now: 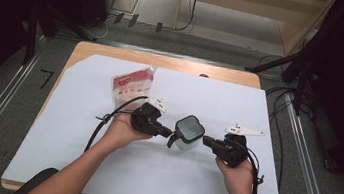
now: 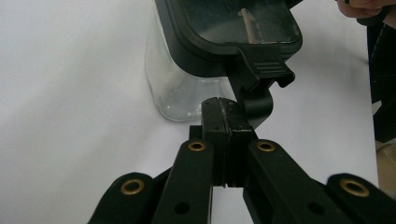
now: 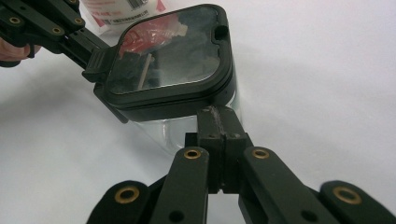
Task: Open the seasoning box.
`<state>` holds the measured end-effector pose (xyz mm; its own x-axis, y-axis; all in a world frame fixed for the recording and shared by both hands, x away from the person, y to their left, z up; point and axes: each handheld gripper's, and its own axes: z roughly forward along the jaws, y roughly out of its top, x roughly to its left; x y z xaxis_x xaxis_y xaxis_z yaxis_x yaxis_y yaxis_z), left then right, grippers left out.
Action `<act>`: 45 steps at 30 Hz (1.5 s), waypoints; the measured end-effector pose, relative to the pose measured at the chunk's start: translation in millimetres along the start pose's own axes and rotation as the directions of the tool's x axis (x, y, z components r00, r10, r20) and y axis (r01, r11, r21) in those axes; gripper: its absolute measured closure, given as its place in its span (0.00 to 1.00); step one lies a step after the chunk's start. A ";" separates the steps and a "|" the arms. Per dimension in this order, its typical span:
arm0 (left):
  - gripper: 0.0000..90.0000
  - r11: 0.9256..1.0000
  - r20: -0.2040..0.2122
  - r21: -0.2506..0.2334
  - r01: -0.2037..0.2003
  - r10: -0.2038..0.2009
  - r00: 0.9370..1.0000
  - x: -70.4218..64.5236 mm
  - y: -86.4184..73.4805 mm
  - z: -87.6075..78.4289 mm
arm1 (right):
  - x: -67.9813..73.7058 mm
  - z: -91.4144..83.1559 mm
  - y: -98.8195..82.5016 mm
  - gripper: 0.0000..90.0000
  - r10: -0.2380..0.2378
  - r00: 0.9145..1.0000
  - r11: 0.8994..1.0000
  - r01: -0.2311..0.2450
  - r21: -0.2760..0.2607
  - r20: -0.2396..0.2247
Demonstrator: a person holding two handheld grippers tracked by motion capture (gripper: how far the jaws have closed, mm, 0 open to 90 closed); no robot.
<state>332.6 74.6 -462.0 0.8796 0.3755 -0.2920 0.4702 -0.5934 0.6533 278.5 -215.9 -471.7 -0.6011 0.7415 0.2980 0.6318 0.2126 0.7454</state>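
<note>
Two grippers, left (image 1: 171,136) and right (image 1: 206,141), jaws pressed together and empty, flank the clear square lidded jar (image 1: 189,132): brace right, lever the black latch (image 2: 261,70) gently.

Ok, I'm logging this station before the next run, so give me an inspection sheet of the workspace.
Surface: white sheet over a wooden table.
Job's things: clear container with black lid, upright; side latch flipped out.
Clutter: red and white pouch behind the left hand.
Grippers: left gripper shut, at the latch; right gripper shut, at the opposite wall below the lid.
Cables: one trails from each gripper; more on the floor.
Surroundings: dark stands, floor rails, wooden furniture beyond.
</note>
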 end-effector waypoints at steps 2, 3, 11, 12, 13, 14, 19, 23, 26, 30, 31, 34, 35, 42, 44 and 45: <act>1.00 1.000 0.002 0.007 -0.008 0.008 1.000 -0.9 0.3 0.2 | 0.1 0.1 1.1 1.00 -0.004 1.000 1.000 0.004 0.004 0.005; 1.00 1.000 0.004 0.000 -0.010 0.010 1.000 -1.8 0.2 0.9 | 0.0 0.3 1.6 1.00 -0.006 1.000 1.000 0.006 0.003 0.008; 1.00 1.000 0.023 -0.013 -0.005 0.006 1.000 -5.2 1.7 1.5 | 1.3 5.1 3.1 1.00 -0.018 1.000 1.000 0.018 0.006 0.008; 1.00 1.000 0.021 -0.011 -0.011 0.011 1.000 -5.5 1.9 1.7 | 2.1 5.8 3.5 1.00 -0.019 1.000 1.000 0.019 0.006 0.009; 1.00 1.000 0.020 -0.008 -0.014 0.014 1.000 -6.0 2.1 1.9 | 2.1 6.0 3.9 1.00 -0.021 1.000 1.000 0.021 0.008 0.008; 1.00 1.000 0.026 -0.012 -0.007 0.007 1.000 -6.9 2.1 2.7 | 2.0 6.0 4.1 1.00 -0.022 1.000 1.000 0.022 0.009 0.010; 1.00 1.000 0.022 -0.013 -0.007 0.007 1.000 -8.2 2.7 4.5 | 0.9 6.7 4.5 1.00 -0.015 1.000 1.000 0.015 0.003 0.011; 1.00 1.000 0.019 -0.011 -0.018 0.018 1.000 -10.0 2.9 5.0 | 0.0 6.7 5.7 1.00 -0.018 1.000 1.000 0.018 0.011 0.014; 1.00 1.000 0.018 -0.014 -0.023 0.023 1.000 -11.2 3.3 4.7 | -0.4 6.9 5.8 1.00 -0.018 1.000 1.000 0.017 0.008 0.015; 1.00 0.999 0.024 -0.036 -0.018 0.019 1.000 -14.7 3.8 6.4 | -1.1 8.2 7.1 1.00 -0.017 1.000 1.000 0.017 0.002 0.014; 1.00 0.999 0.024 -0.036 -0.018 0.019 1.000 -14.7 3.8 6.4 | -1.1 8.2 7.1 1.00 -0.017 1.000 1.000 0.017 0.002 0.014; 1.00 0.999 0.017 -0.028 -0.022 0.022 1.000 -16.2 4.8 7.0 | -2.9 8.8 9.1 1.00 -0.027 1.000 1.000 0.027 0.006 0.011; 1.00 0.999 0.021 -0.035 -0.021 0.022 1.000 -16.9 4.8 7.7 | -3.9 9.3 9.7 1.00 -0.029 1.000 1.000 0.029 0.005 0.009; 1.00 0.998 0.011 -0.052 -0.018 0.019 1.000 -20.8 6.5 10.7 | -6.1 14.1 10.8 1.00 -0.031 1.000 0.999 0.031 0.030 0.000; 0.99 0.998 0.009 -0.054 -0.016 0.016 1.000 -21.1 6.6 10.9 | -5.8 14.3 11.3 1.00 -0.040 0.999 0.999 0.040 0.032 0.002; 0.99 0.999 0.010 -0.054 -0.009 0.010 1.000 -21.4 6.8 11.2 | -6.6 14.6 11.9 1.00 -0.039 0.999 0.999 0.039 0.034 0.001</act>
<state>317.8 54.5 -459.1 0.8849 0.3626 -0.2925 0.4575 -0.5577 0.6926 297.1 -209.0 -473.4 -0.6248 0.7331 0.2686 0.6243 0.2625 0.7358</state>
